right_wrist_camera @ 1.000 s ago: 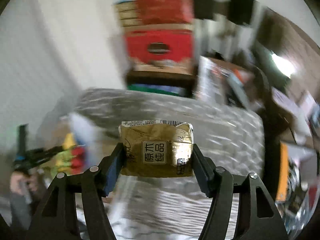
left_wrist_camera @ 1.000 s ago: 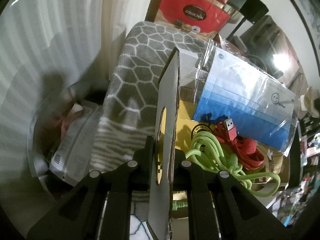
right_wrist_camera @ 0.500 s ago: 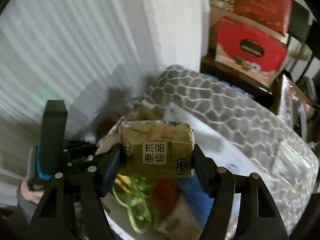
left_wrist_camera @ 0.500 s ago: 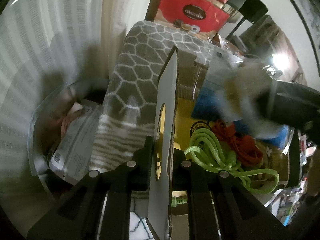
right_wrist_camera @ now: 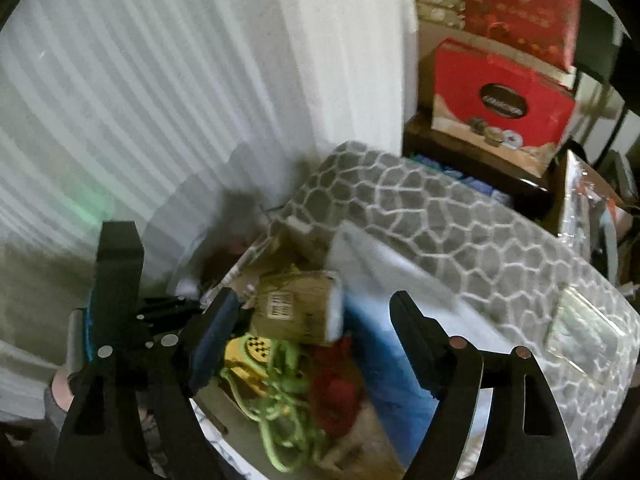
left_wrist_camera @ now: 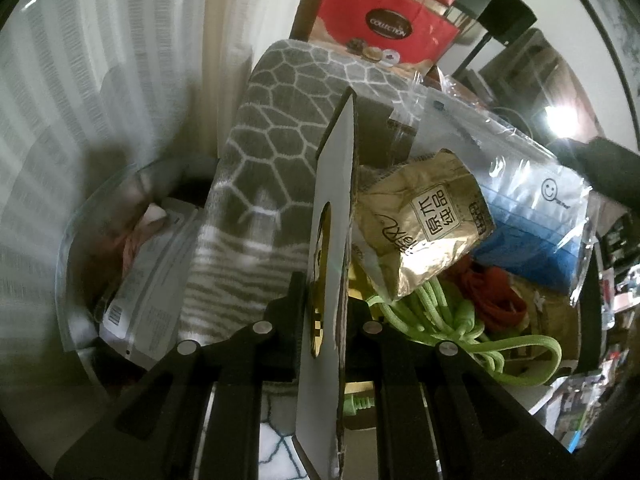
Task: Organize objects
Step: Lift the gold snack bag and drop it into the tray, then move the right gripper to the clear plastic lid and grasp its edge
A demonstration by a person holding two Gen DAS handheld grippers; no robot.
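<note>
My left gripper (left_wrist_camera: 326, 300) is shut on the upright flap (left_wrist_camera: 334, 208) of a cardboard box. In the box lie a gold snack packet (left_wrist_camera: 428, 220), a green cord (left_wrist_camera: 436, 320), a red cable (left_wrist_camera: 492, 292) and a clear bag of blue masks (left_wrist_camera: 520, 196). My right gripper (right_wrist_camera: 312, 312) is open above the box, with the gold packet (right_wrist_camera: 296, 308) loose below it on the green cord (right_wrist_camera: 284, 400), beside the red cable (right_wrist_camera: 336, 392) and the mask bag (right_wrist_camera: 384, 344). The left gripper (right_wrist_camera: 120, 320) shows at the left there.
A grey honeycomb-patterned blanket (left_wrist_camera: 272, 128) covers the surface behind the box. A clear bin (left_wrist_camera: 132, 280) with papers sits left by the white curtain (right_wrist_camera: 140, 100). Red gift boxes (right_wrist_camera: 500, 108) stand on a dark shelf at the back.
My right gripper swung over the box, opened and let go of the gold packet, which now lies in the box. The left gripper has kept still on the flap.
</note>
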